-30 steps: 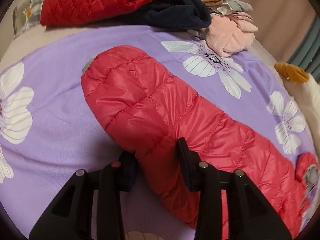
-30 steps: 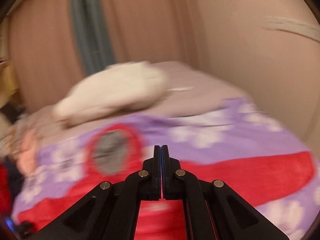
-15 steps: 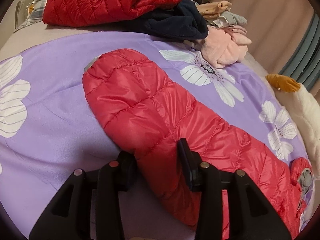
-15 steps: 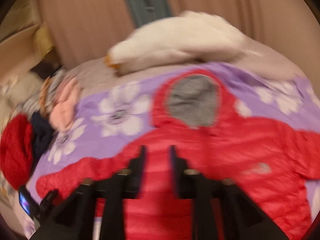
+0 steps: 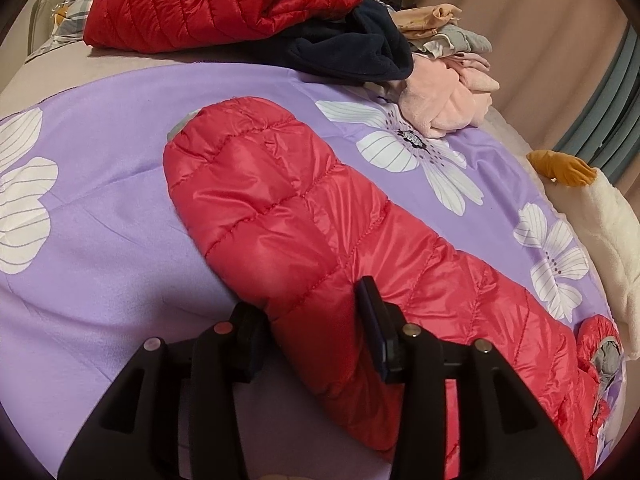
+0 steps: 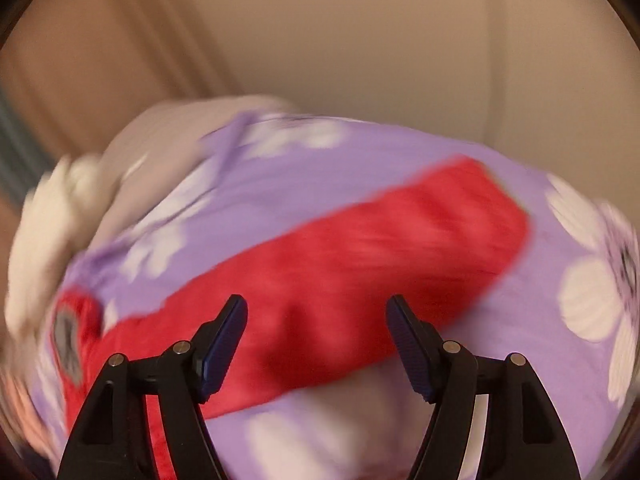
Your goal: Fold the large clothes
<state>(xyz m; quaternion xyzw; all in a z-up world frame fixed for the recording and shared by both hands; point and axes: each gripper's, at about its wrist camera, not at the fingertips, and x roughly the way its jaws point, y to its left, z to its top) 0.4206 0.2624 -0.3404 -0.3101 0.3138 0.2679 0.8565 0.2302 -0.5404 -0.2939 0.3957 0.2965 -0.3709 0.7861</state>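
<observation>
A red quilted puffer jacket lies flat on a purple flowered bed cover [image 5: 120,216]. In the left wrist view one sleeve [image 5: 288,216] stretches away from me, its cuff at the far end. My left gripper [image 5: 310,320] is open with the sleeve between its fingers, low over the cover. The grey-lined hood [image 5: 604,356] shows at far right. In the blurred right wrist view the other sleeve [image 6: 380,248] runs up to the right. My right gripper [image 6: 316,332] is open above that sleeve, empty.
A pile of clothes sits at the head of the bed: a darker red puffer jacket [image 5: 208,0], a navy fleece [image 5: 352,52], pink garments [image 5: 452,100]. A white plush toy with orange beak [image 5: 592,208] lies at the right edge. Curtains and wall stand behind.
My right gripper has opened from shut and swung across the jacket, from the hood to the other sleeve. My left gripper has stayed open around its sleeve, barely shifting.
</observation>
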